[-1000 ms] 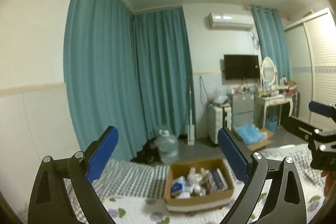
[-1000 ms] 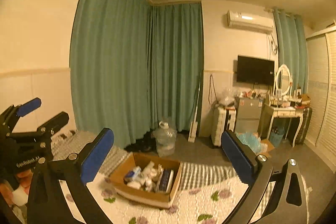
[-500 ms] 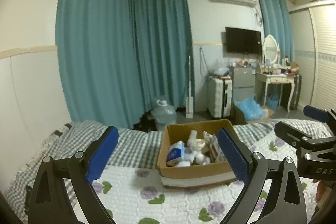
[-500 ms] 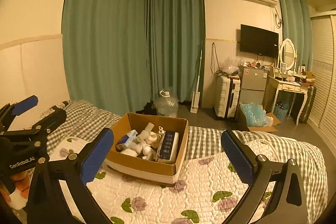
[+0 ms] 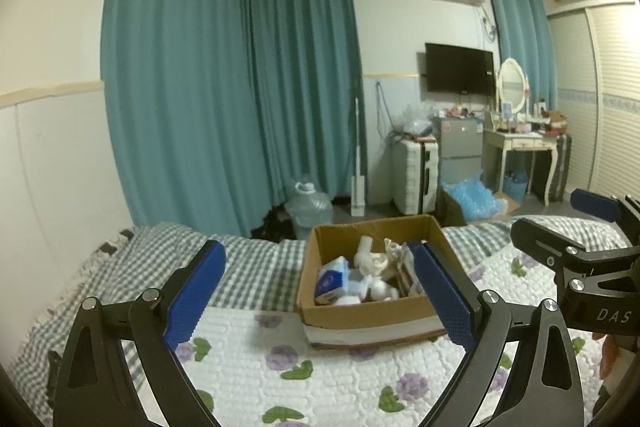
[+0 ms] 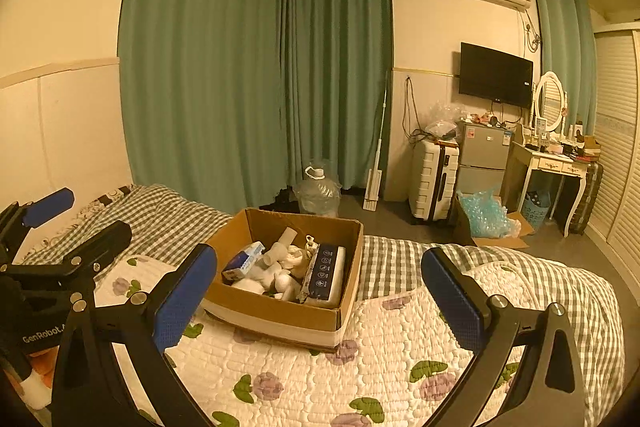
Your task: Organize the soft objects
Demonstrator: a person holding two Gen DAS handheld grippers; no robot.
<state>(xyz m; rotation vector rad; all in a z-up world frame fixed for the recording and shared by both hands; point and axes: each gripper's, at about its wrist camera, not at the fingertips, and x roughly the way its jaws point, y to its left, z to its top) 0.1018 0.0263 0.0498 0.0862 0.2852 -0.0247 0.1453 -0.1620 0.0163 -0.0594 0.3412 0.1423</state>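
One box (image 6: 288,291) of soft items sits mid-bed (image 6: 400,367), toward its foot edge. Left gripper (image 5: 320,291) and right gripper (image 6: 320,291) hover with fingers released, empty.

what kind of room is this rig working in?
A lived-in bedroom, most likely. A bed with a floral quilt fills the foreground, with a cardboard box on it. Behind are a vanity table with an oval mirror, a wall TV and full-length curtains.

box (image 5: 372,315) contents partly hidden, dresser clutter (image 6: 560,147) indistinct
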